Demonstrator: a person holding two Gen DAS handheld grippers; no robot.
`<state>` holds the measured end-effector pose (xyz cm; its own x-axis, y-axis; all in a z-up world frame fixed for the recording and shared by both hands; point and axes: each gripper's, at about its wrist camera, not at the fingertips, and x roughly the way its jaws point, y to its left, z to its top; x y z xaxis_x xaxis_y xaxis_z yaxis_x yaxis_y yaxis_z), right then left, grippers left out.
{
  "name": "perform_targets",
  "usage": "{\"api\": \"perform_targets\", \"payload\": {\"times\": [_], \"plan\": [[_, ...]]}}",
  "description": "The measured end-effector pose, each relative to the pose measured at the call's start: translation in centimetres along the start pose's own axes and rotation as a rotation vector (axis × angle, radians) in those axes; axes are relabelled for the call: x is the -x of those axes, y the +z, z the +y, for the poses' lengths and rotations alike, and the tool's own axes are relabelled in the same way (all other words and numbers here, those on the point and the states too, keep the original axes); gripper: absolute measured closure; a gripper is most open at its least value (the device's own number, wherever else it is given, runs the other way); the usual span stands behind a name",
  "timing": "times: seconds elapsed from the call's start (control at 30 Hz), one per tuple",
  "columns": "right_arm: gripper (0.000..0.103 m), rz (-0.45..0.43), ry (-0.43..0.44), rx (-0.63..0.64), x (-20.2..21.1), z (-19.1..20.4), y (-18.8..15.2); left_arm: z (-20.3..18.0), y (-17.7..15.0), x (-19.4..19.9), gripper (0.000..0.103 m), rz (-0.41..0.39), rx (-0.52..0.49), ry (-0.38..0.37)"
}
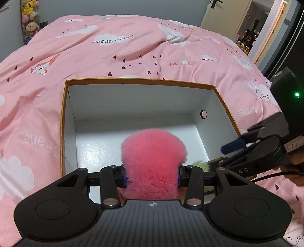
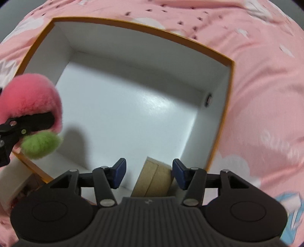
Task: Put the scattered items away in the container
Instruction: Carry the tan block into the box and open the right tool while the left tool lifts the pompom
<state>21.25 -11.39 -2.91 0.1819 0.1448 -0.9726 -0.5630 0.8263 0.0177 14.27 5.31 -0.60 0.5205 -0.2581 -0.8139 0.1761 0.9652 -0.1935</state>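
Observation:
A white box with an orange rim lies open on the bed. My left gripper is shut on a fluffy pink plush toy with a green tuft, held over the box's near edge. The right wrist view shows that toy at the left. My right gripper points down into the box's near corner. Its jaws stand apart around a small brown cardboard box lying on the floor there, with a gap showing beside the left pad. The right gripper also enters the left wrist view from the right.
A pink duvet with cloud prints surrounds the box on all sides. Soft toys are stacked at the far left by the wall, and an open door shows at the far right. The box wall has a round hole.

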Motion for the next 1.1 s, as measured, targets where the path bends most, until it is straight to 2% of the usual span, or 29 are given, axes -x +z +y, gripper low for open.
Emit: {"api": "perform_targets", "payload": {"times": [0.07,0.17,0.3,0.5,0.57,0.7,0.87,0.93,0.97,1.1], "plan": [[0.062,0.018,-0.005,0.05,-0.4,0.4,0.1,0.1,-0.1,-0.2,0.054,0.006,0.001,0.0],[0.068,0.036,-0.032,0.134,-0.9,1.1,-0.1,0.3,-0.3,-0.6,0.054,0.015,0.012,-0.001],[0.07,0.058,-0.087,0.206,-1.3,1.6,-0.3,0.6,-0.5,-0.8,0.054,0.025,0.018,0.002],[0.07,0.042,-0.085,0.201,-0.7,1.2,-0.5,0.4,-0.6,-0.8,0.054,0.033,0.007,0.002],[0.069,-0.004,-0.065,0.187,0.5,0.9,-0.8,0.2,-0.7,-0.8,0.054,0.04,0.0,0.001],[0.066,-0.157,-0.075,0.146,4.7,-0.4,-2.3,-0.7,0.0,-0.8,0.054,0.038,-0.024,-0.01],[0.055,-0.324,-0.115,0.002,8.9,-3.1,-4.6,-3.5,2.3,-2.6,0.054,0.05,-0.082,-0.05],[0.054,-0.351,-0.121,-0.044,8.2,-4.3,-3.5,-4.7,3.3,-3.9,0.054,0.065,-0.11,-0.059],[0.054,-0.359,-0.121,-0.063,8.5,-4.6,-4.7,-5.6,3.9,-4.7,0.054,0.07,-0.134,-0.055],[0.054,-0.367,-0.085,-0.138,7.3,-7.0,-5.4,-7.9,5.9,-7.9,0.054,0.098,-0.197,-0.06]]}}
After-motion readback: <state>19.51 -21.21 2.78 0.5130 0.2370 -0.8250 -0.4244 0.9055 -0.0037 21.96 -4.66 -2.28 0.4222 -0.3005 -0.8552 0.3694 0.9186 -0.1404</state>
